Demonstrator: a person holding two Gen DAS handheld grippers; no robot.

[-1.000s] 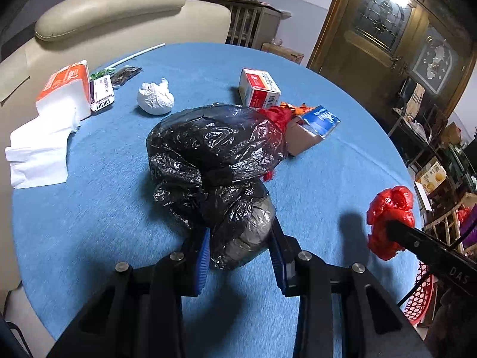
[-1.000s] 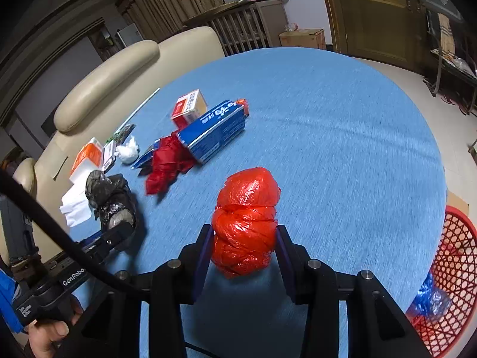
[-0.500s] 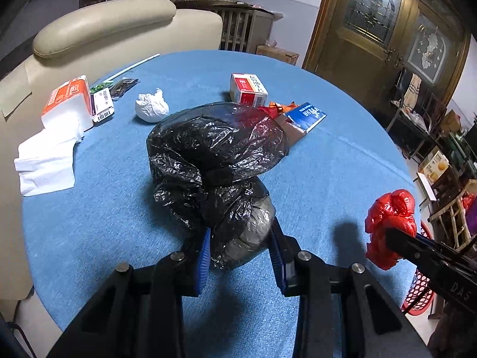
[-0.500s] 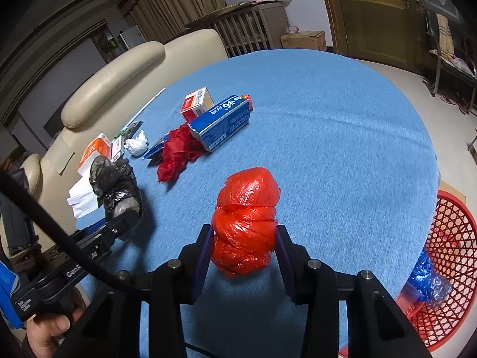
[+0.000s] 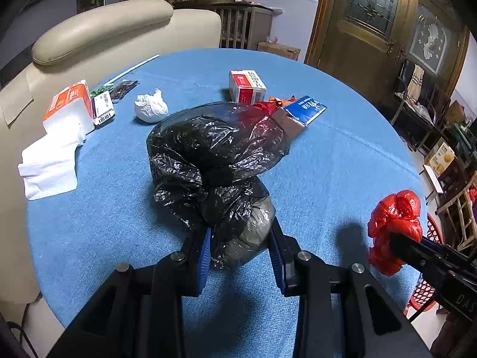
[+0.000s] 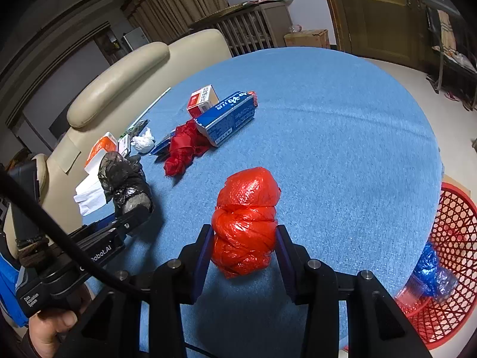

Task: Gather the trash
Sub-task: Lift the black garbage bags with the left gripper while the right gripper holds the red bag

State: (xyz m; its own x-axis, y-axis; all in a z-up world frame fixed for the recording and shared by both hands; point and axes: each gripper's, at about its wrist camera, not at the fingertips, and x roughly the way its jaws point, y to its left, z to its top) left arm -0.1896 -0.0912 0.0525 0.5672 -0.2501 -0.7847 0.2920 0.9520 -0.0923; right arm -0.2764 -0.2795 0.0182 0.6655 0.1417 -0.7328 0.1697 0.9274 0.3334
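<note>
Above the blue table (image 5: 342, 164), the left gripper (image 5: 240, 252) clamps a black bag (image 5: 214, 161) and the right gripper (image 6: 243, 252) a red bag (image 6: 246, 217), with boxes (image 6: 226, 119), tissues (image 5: 150, 106) beyond and a red basket (image 6: 456, 238) beside the table.

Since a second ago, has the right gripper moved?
Yes. The right gripper, shut on the red bag, has shifted toward the red basket beside the table.

Two grippers: left gripper (image 5: 240, 249), right gripper (image 6: 244, 252). One black bag (image 5: 214, 155), one knotted red bag (image 6: 246, 220), one loose red bag (image 6: 184, 149). Two boxes: red-white box (image 5: 247, 86), blue box (image 6: 228, 119). One tissue pack (image 5: 70, 104), one paper wad (image 5: 150, 106). One red basket (image 6: 456, 238).
</note>
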